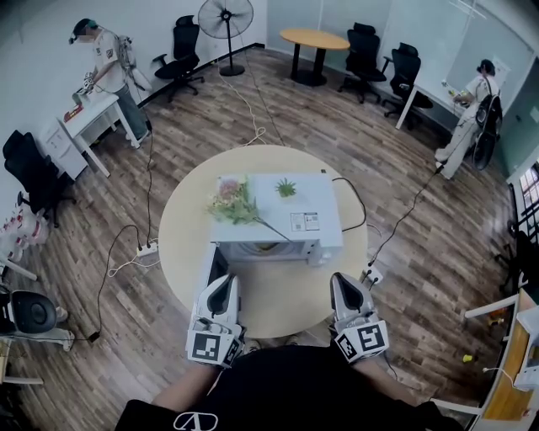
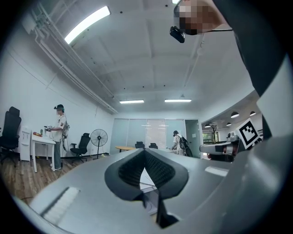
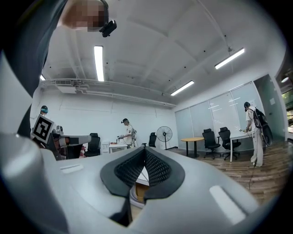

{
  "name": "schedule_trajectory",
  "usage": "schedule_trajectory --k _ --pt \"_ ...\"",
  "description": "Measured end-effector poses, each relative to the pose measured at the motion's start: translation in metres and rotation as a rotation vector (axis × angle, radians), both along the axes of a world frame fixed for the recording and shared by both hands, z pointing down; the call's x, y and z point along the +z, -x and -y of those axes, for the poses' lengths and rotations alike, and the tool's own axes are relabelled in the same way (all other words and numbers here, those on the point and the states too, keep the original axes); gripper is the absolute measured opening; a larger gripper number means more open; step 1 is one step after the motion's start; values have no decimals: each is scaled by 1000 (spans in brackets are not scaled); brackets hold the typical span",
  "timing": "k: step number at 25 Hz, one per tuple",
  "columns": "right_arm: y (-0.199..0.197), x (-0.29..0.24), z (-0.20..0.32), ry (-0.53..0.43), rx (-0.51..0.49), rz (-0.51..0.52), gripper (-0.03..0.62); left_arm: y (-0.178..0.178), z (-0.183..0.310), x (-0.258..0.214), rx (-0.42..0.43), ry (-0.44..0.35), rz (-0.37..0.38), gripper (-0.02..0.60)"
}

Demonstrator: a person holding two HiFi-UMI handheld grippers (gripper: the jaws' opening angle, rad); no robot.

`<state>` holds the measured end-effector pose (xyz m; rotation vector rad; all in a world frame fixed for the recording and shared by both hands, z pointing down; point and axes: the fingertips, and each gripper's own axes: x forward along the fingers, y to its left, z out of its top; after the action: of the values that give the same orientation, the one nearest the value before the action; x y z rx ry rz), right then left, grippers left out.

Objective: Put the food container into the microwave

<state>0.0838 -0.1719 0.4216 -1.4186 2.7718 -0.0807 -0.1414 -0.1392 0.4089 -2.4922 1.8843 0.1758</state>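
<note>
A white microwave (image 1: 303, 202) stands on a round beige table (image 1: 181, 227). Its door (image 1: 209, 268) is swung open to the left. Something pale with a yellowish tint shows low in the dark cavity (image 1: 265, 248); I cannot tell whether it is the food container. My left gripper (image 1: 221, 288) is at the table's near edge, just in front of the open door, and it is shut and empty. My right gripper (image 1: 345, 286) is level with it, below the microwave's right corner, also shut on nothing. In each gripper view the black pads (image 2: 132, 171) (image 3: 130, 171) meet at the tip.
A bunch of flowers (image 1: 232, 202) and a small green plant (image 1: 286, 187) lie on the microwave's top. Cables run from the table to a power strip (image 1: 147, 249) on the wood floor. Two people (image 1: 105, 63) (image 1: 472, 109) work at distant desks. Office chairs and a fan (image 1: 226, 21) stand further back.
</note>
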Motion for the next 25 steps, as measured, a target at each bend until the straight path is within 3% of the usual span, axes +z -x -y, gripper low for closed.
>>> schedule_trajectory --k 25 --pt "9 1 17 -34 -2 -24 6 8 7 1 -37 -3 20 2"
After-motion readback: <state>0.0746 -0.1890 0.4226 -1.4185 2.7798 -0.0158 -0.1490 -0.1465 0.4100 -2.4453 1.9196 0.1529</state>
